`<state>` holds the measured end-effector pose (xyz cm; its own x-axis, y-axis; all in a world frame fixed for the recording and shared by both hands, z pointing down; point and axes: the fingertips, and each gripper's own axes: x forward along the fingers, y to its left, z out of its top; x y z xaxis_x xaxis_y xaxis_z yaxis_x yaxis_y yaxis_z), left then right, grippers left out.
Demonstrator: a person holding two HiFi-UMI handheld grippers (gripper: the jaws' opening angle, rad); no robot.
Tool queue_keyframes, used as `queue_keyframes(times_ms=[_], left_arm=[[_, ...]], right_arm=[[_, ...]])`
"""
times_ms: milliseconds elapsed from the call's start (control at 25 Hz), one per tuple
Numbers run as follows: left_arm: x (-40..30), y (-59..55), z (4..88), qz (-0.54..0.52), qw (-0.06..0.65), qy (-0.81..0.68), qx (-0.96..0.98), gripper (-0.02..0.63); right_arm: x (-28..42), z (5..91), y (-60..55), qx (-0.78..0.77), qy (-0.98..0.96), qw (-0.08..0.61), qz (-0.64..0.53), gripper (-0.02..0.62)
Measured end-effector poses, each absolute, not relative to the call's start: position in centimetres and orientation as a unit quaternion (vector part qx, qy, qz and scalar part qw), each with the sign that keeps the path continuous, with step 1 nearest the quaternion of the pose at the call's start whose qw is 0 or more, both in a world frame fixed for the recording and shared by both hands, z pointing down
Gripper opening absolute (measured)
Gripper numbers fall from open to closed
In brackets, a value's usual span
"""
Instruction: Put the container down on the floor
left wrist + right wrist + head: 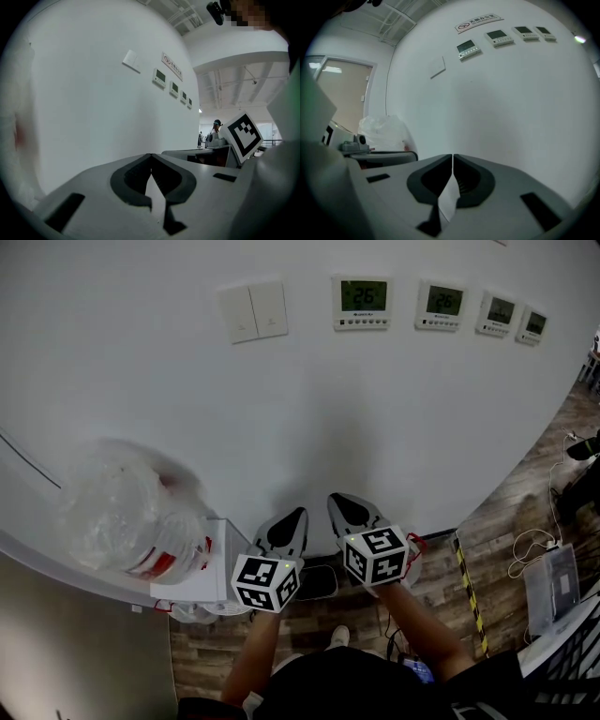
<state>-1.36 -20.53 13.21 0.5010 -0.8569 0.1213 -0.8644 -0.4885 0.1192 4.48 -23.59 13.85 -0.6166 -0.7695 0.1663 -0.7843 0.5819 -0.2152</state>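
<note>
The container (131, 521) is a big clear plastic bottle with a red label, blurred, standing at the left on a white stand (208, 582). It also shows as a pale crinkled shape at the left of the right gripper view (383, 132). My left gripper (291, 517) and right gripper (345, 503) are held side by side, pointing at the white wall to the right of the container and not touching it. Both have their jaws closed tip to tip with nothing between them, as the left gripper view (151, 157) and the right gripper view (453, 156) show.
A white wall (309, 418) fills most of the view, carrying a switch plate (253, 310) and several thermostats (364, 303). Below lies wood floor (497, 540) with yellow-black tape (466, 589), cables (530, 549) and a black object (319, 582) at the wall's foot.
</note>
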Motion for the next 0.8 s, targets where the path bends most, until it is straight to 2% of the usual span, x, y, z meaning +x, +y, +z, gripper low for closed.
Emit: queue_keyframes(times_ms=[800], left_arm=[[-7.9, -12.0, 8.9, 0.008, 0.046, -0.473, 0.88, 0.017]], right_arm=[[-2.0, 9.4, -15.4, 0.456, -0.883, 0.014, 0.11, 0.032]])
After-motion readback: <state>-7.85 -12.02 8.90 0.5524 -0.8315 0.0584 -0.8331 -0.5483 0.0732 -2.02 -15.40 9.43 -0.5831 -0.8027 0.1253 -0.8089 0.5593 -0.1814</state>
